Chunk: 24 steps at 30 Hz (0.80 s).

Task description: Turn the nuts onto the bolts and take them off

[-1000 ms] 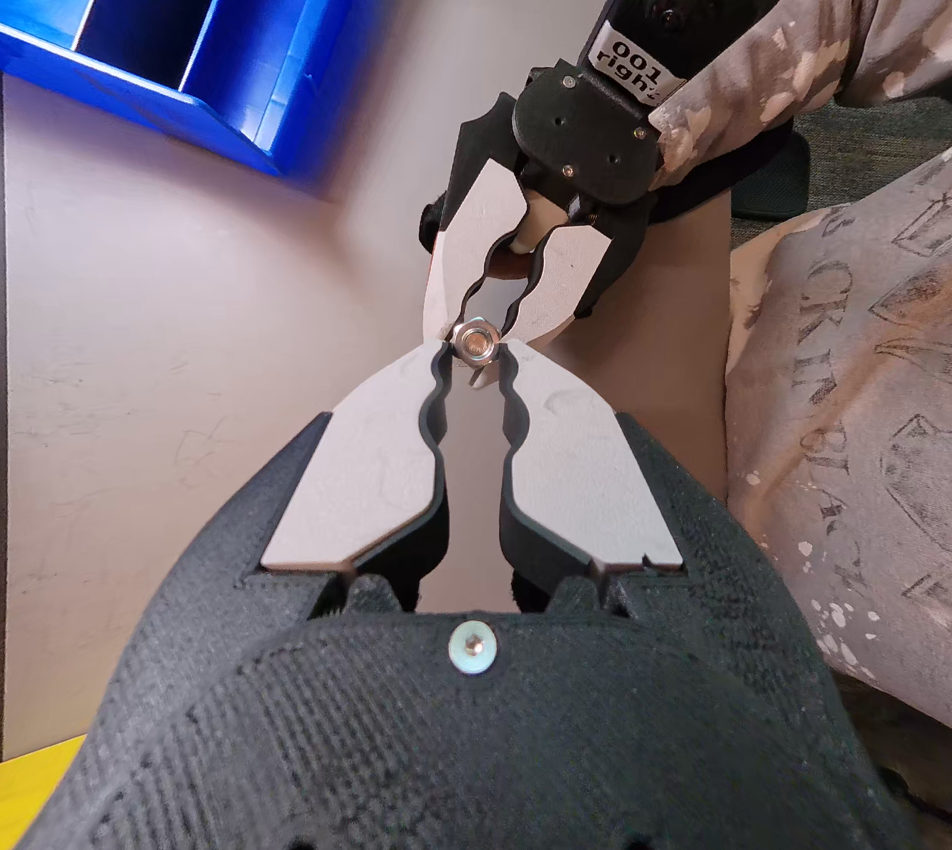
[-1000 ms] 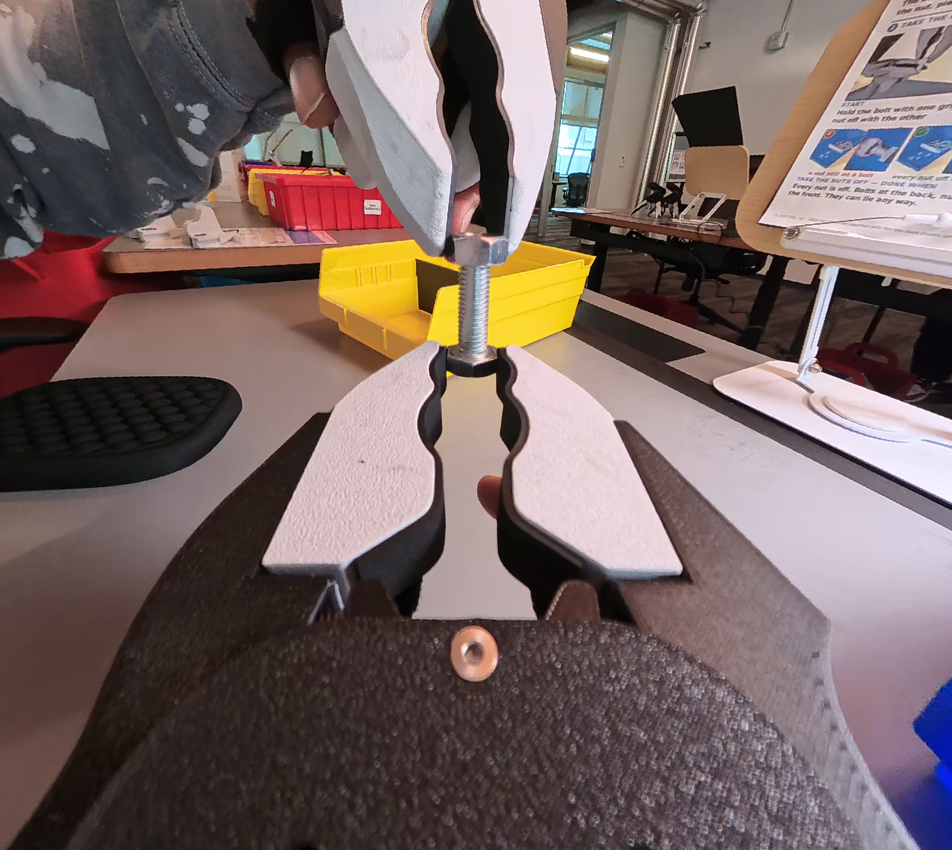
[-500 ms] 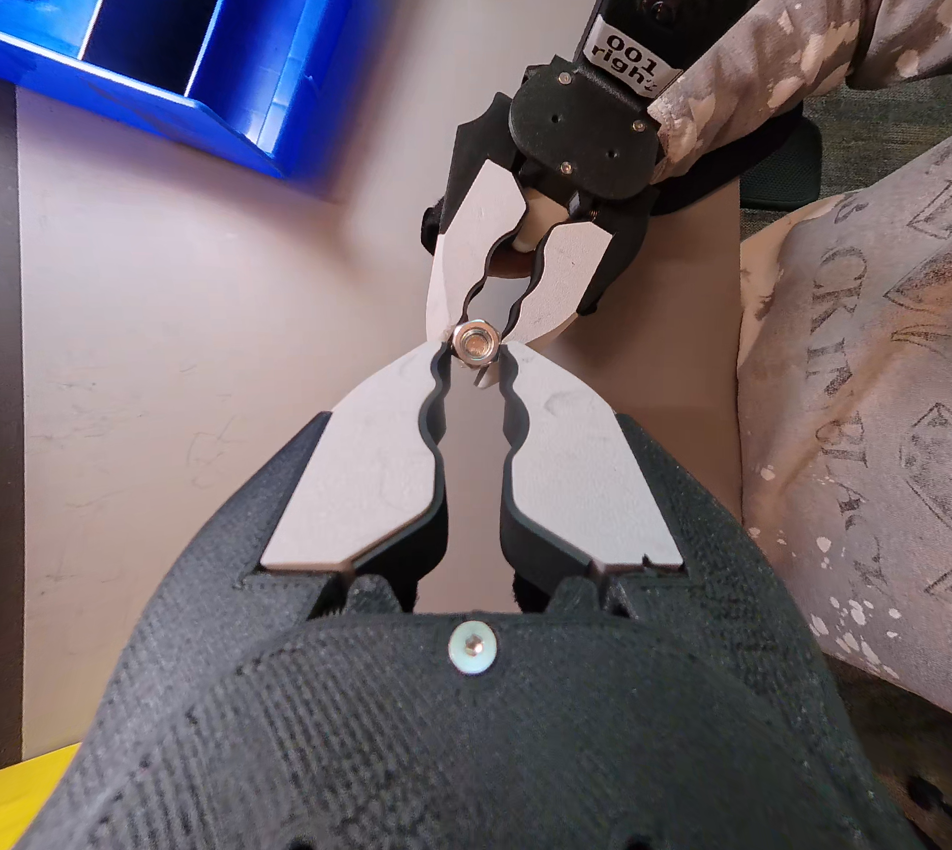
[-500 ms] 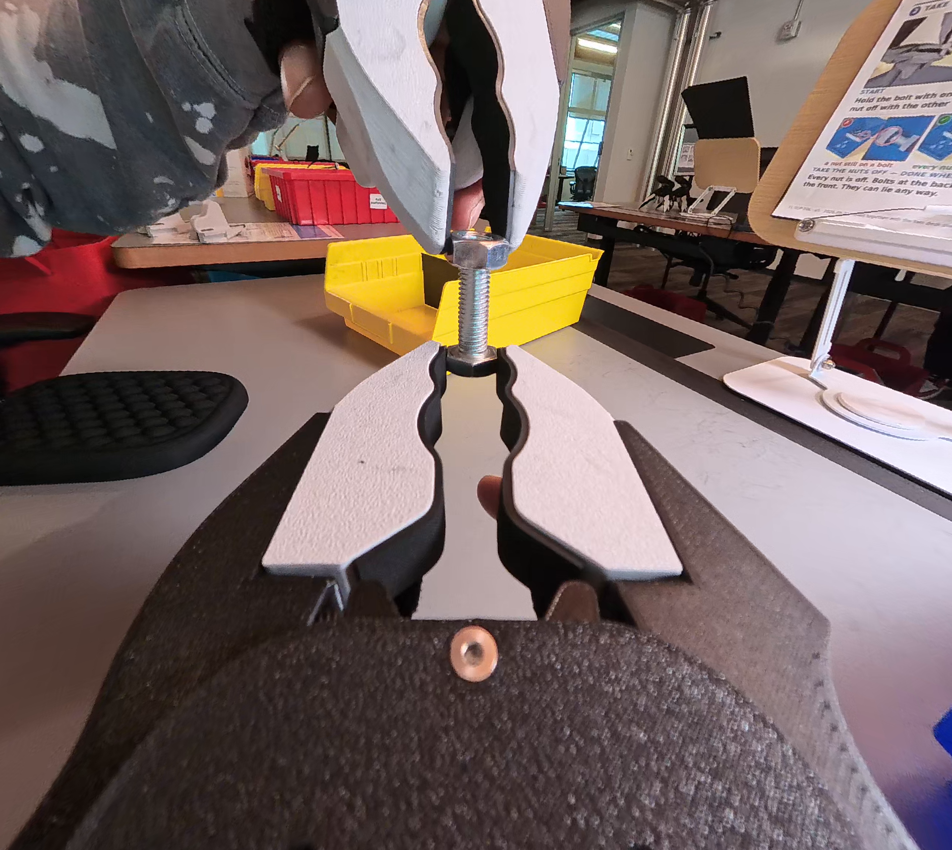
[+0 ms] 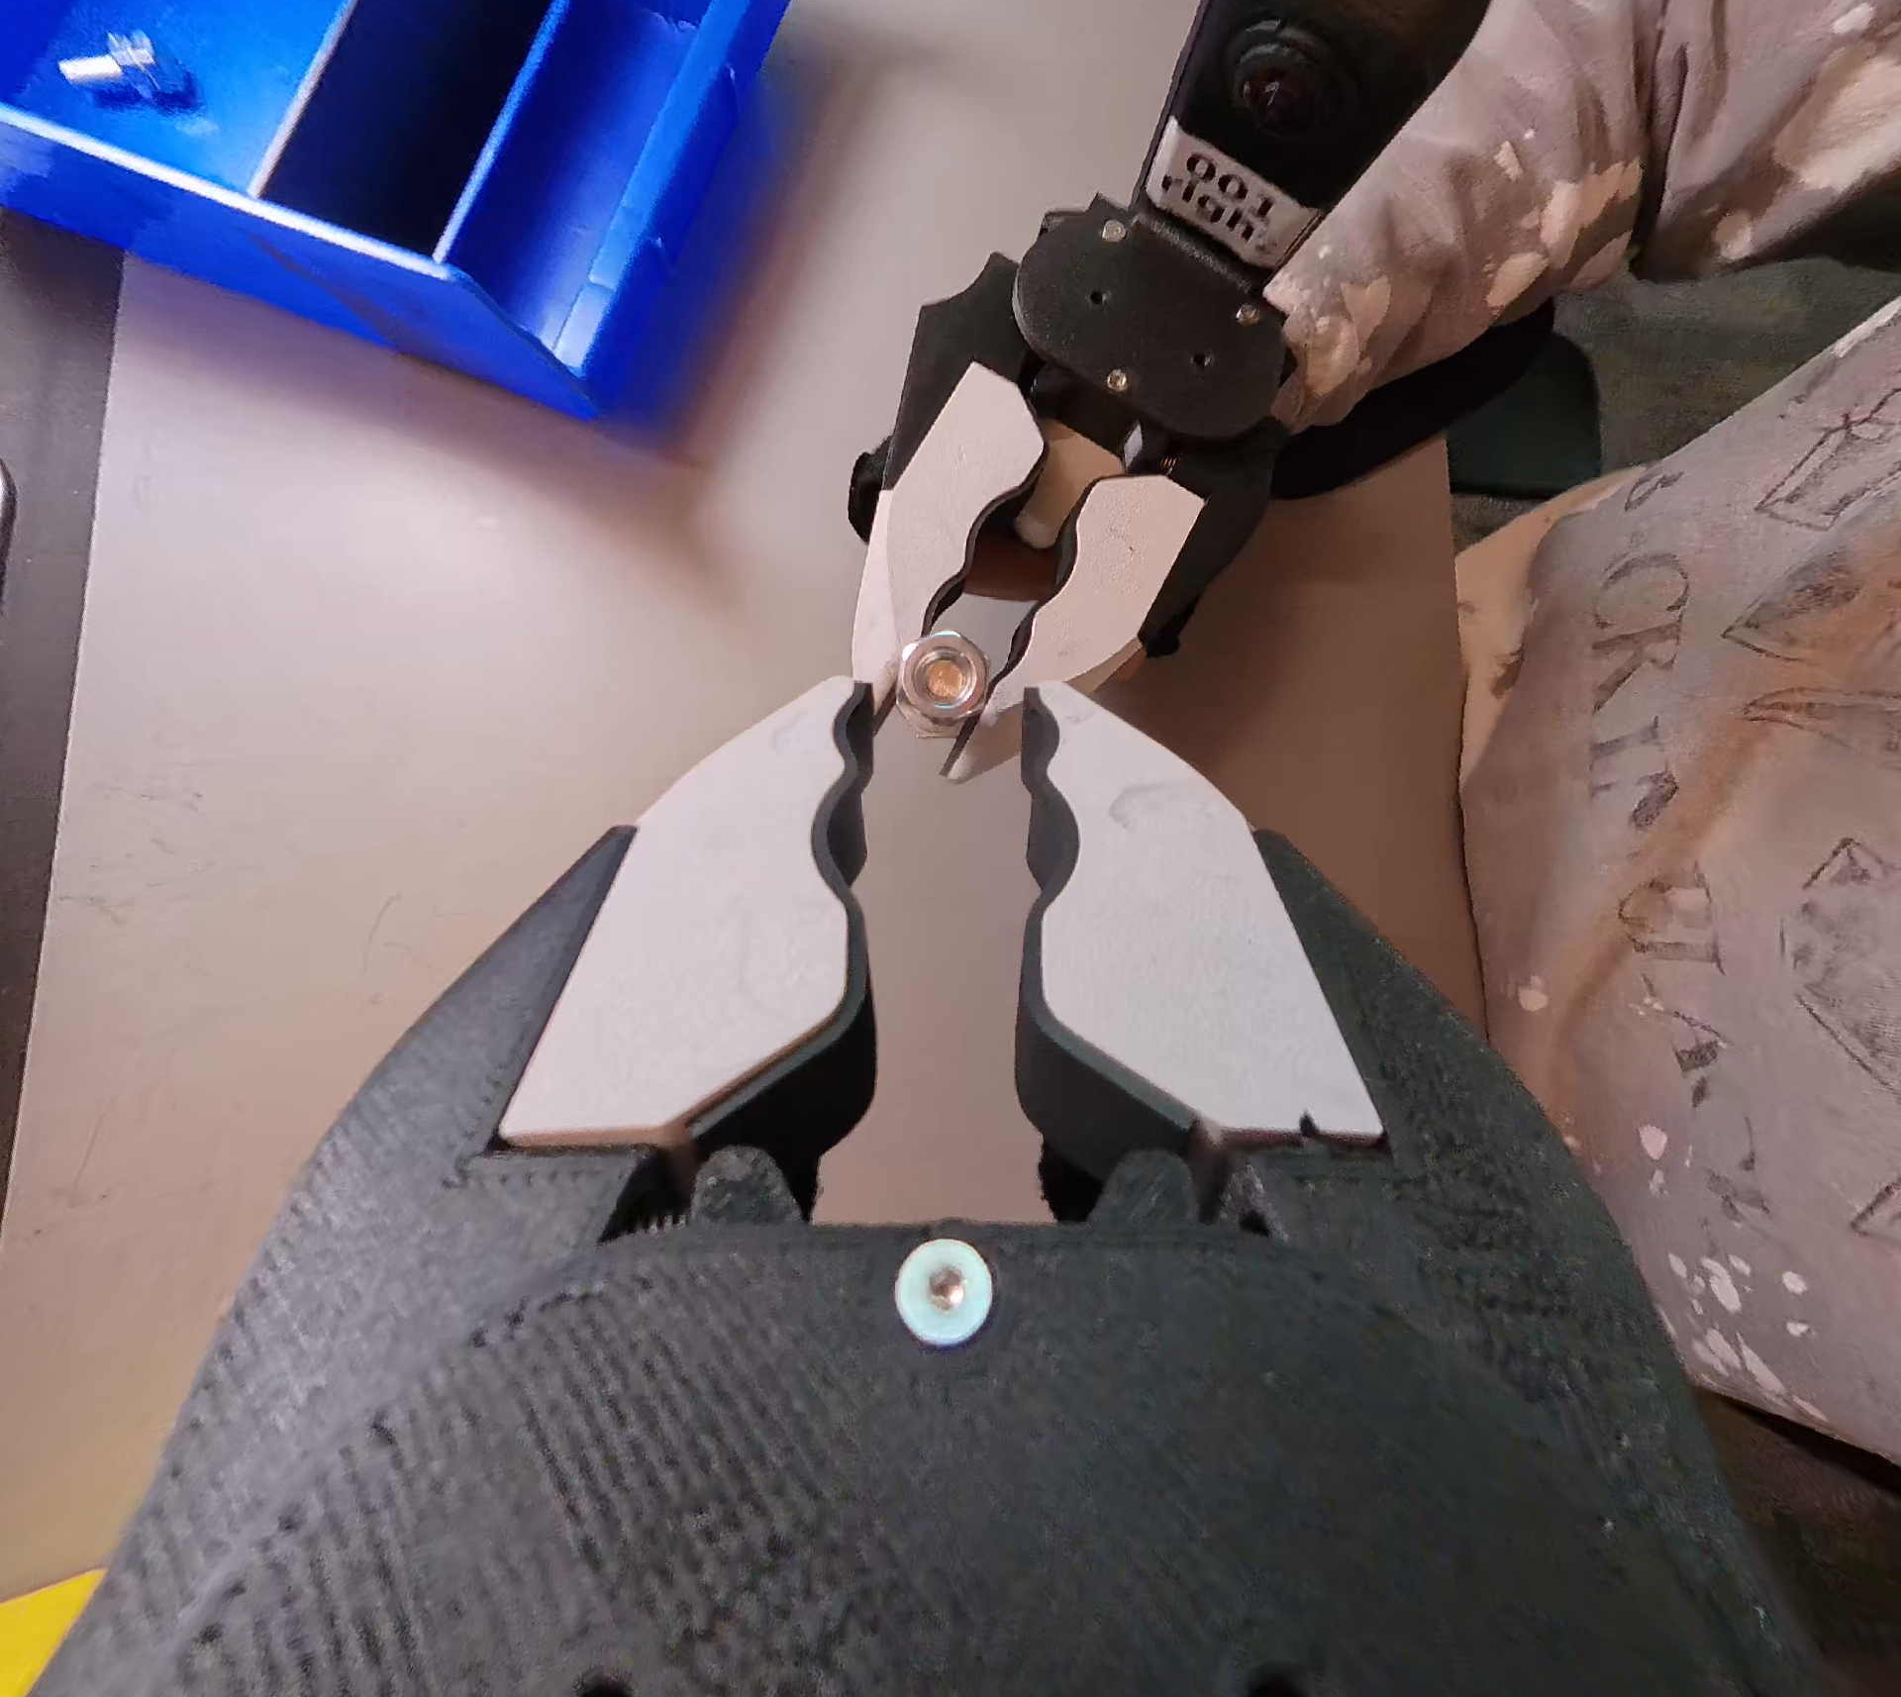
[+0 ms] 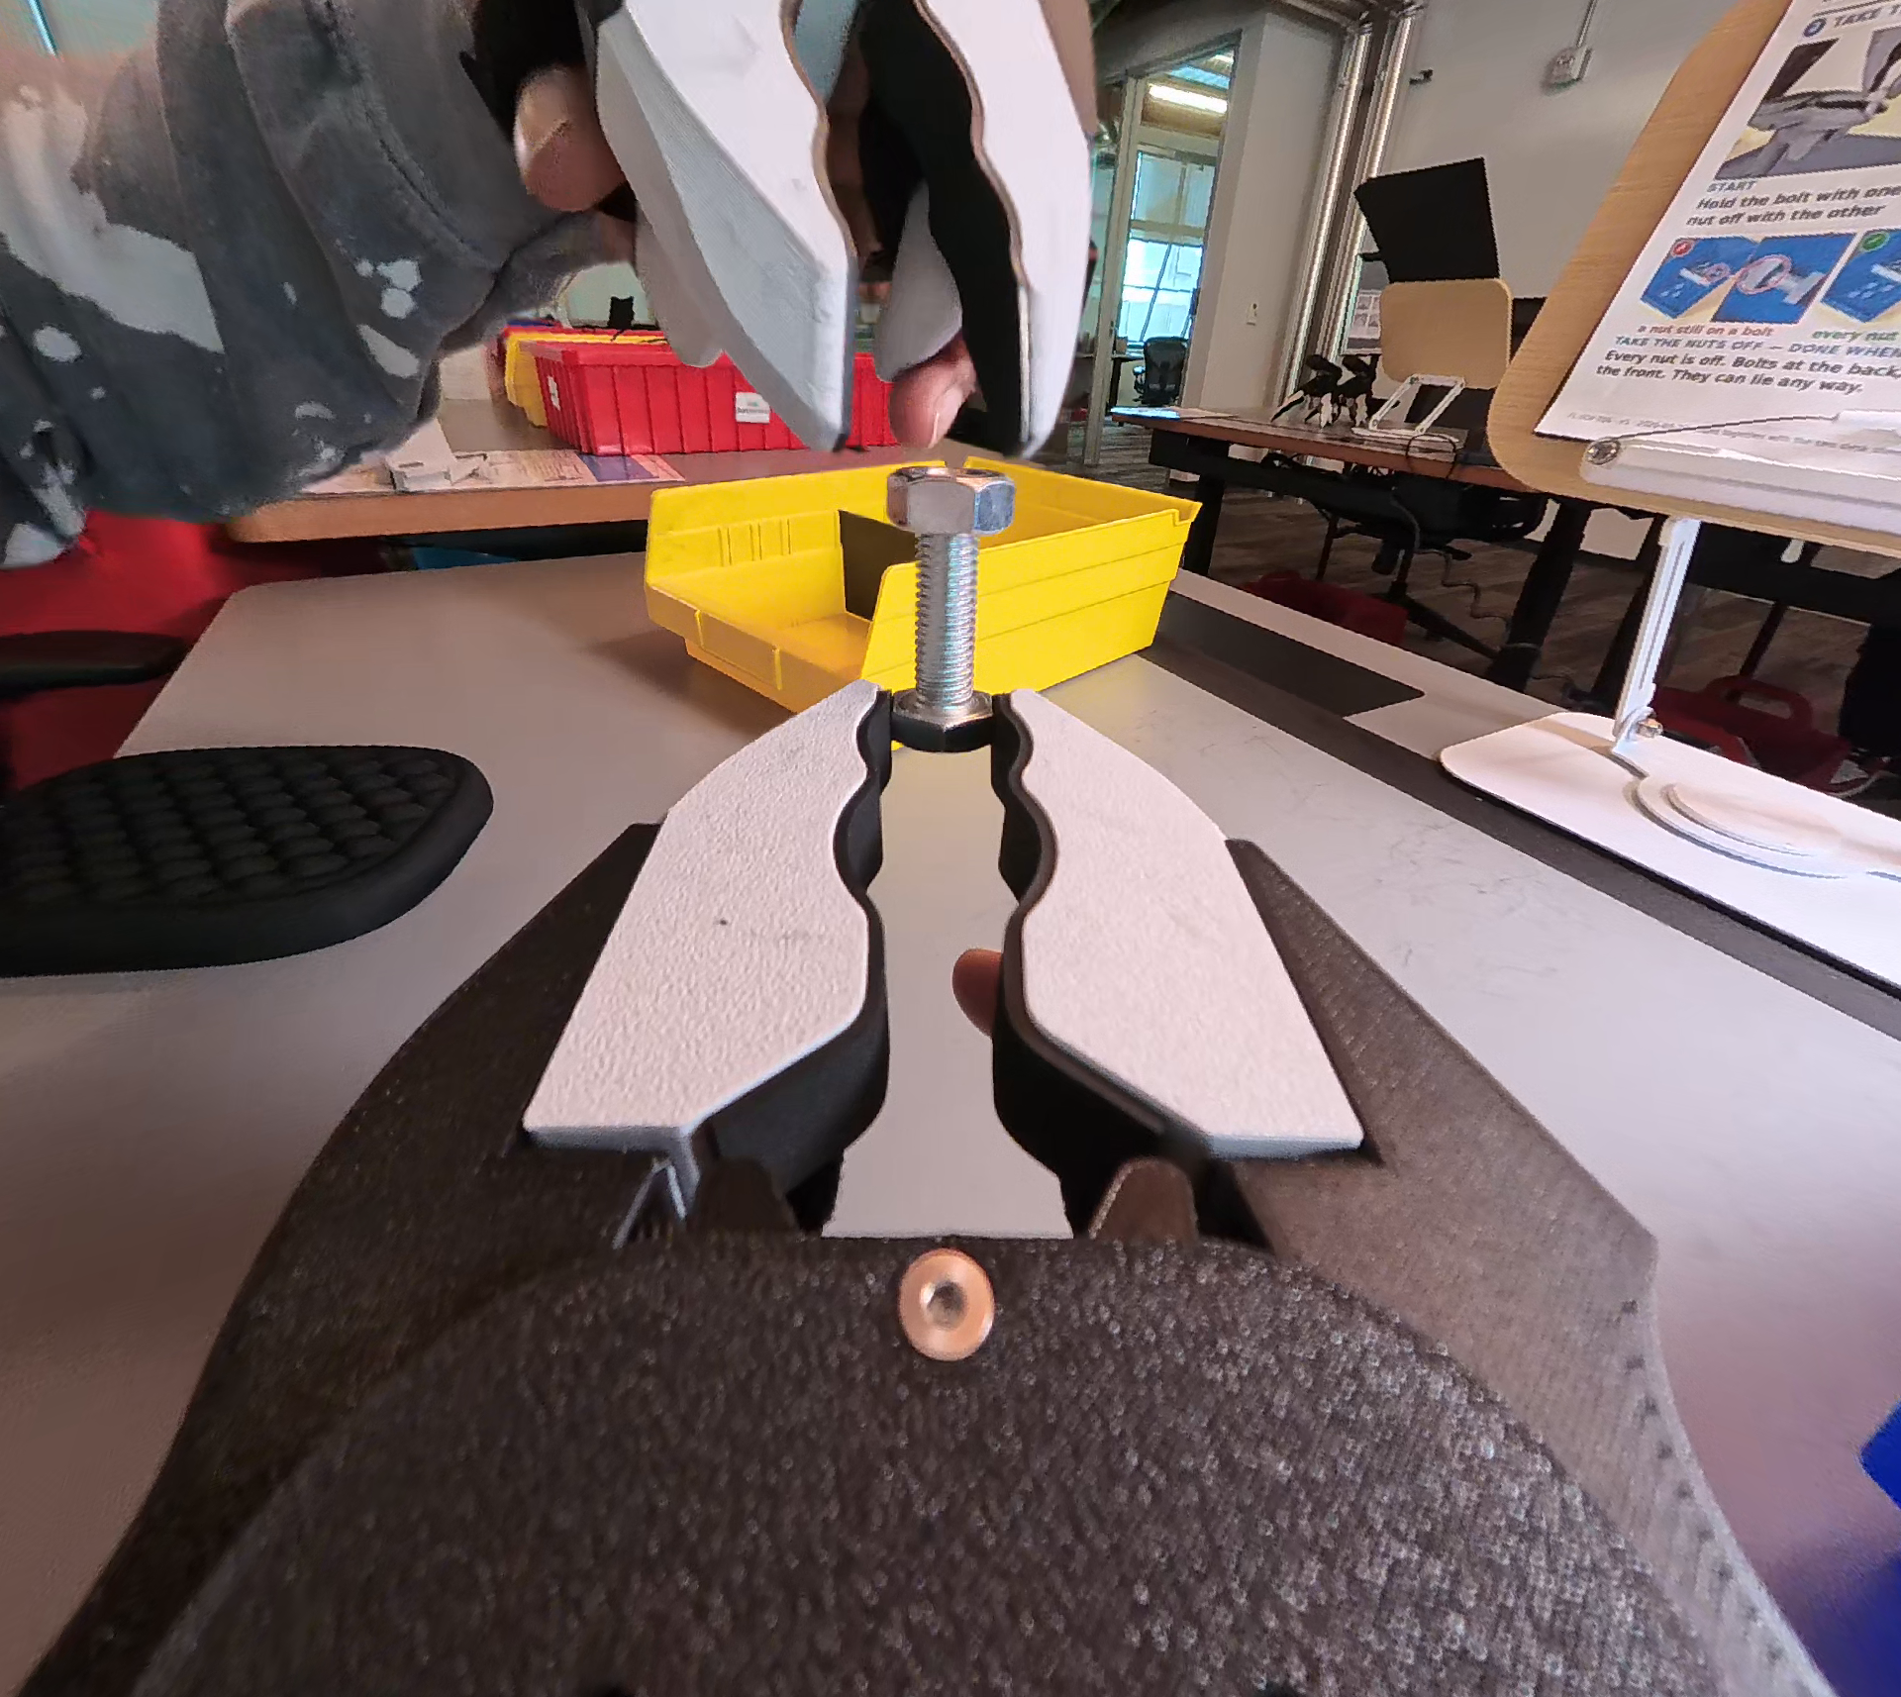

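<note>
Left claw (image 6: 931, 434) | just released nut (image 6: 952, 499), fingers apart, at 12 o'clock above it | right claw (image 6: 941, 717) clamped on bolt (image 6: 947, 619) head | we regrip next.

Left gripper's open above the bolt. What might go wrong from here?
1. The nut sits at the very top of the bolt. It may hold by only a few threads, so a knock could drop it.
2. The right gripper pinches the bolt's lower end only at its fingertips, so a sideways push could tilt it.
3. The nut lies off-centre in the open left gripper, so closing may push it sideways.
</note>
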Available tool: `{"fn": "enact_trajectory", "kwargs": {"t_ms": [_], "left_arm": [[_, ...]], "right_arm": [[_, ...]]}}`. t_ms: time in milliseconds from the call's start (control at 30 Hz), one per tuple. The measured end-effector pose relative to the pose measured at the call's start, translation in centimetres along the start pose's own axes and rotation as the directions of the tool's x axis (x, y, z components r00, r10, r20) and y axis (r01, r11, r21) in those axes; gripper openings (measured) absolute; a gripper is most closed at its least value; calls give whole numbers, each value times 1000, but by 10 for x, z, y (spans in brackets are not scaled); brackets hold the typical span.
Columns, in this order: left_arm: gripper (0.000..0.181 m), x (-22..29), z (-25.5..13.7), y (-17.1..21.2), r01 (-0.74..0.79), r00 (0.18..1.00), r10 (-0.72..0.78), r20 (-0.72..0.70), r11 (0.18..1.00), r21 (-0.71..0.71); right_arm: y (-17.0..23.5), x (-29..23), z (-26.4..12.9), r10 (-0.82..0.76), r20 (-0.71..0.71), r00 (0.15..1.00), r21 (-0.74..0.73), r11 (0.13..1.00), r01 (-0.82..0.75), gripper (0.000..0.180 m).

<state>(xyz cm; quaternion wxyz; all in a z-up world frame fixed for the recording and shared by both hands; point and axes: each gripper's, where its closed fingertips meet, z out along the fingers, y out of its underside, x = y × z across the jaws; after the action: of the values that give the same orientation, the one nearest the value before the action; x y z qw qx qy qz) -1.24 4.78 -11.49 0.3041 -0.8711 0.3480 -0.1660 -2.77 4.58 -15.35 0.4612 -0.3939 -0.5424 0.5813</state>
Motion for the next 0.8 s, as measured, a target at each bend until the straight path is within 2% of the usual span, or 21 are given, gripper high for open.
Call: {"fn": "enact_trajectory", "kwargs": {"t_ms": [133,233,333,433,667,800], "left_arm": [[31,0,-7,-9,-24,998,9,61,971,240],[31,2,-10,-12,-11,995,-35,89,883,469],[29,-1,-8,-10,24,990,-102,97,803,596],[27,-1,-4,-8,54,990,-123,64,768,638],[26,3,-8,-11,54,995,-96,25,744,666],[20,-12,-12,-4,57,985,-152,86,743,667]], "right_arm": [[-5,3,-2,9,-8,1000,17,1000,-9,18],[-7,3,-3,27,-8,1000,30,999,-26,18],[-10,1,-2,33,-4,999,39,999,-33,18],[-12,-2,-2,40,4,999,49,998,-40,18],[-21,-6,-5,24,28,999,94,995,-26,18],[-28,-12,-7,12,58,998,130,991,-20,18]]}}
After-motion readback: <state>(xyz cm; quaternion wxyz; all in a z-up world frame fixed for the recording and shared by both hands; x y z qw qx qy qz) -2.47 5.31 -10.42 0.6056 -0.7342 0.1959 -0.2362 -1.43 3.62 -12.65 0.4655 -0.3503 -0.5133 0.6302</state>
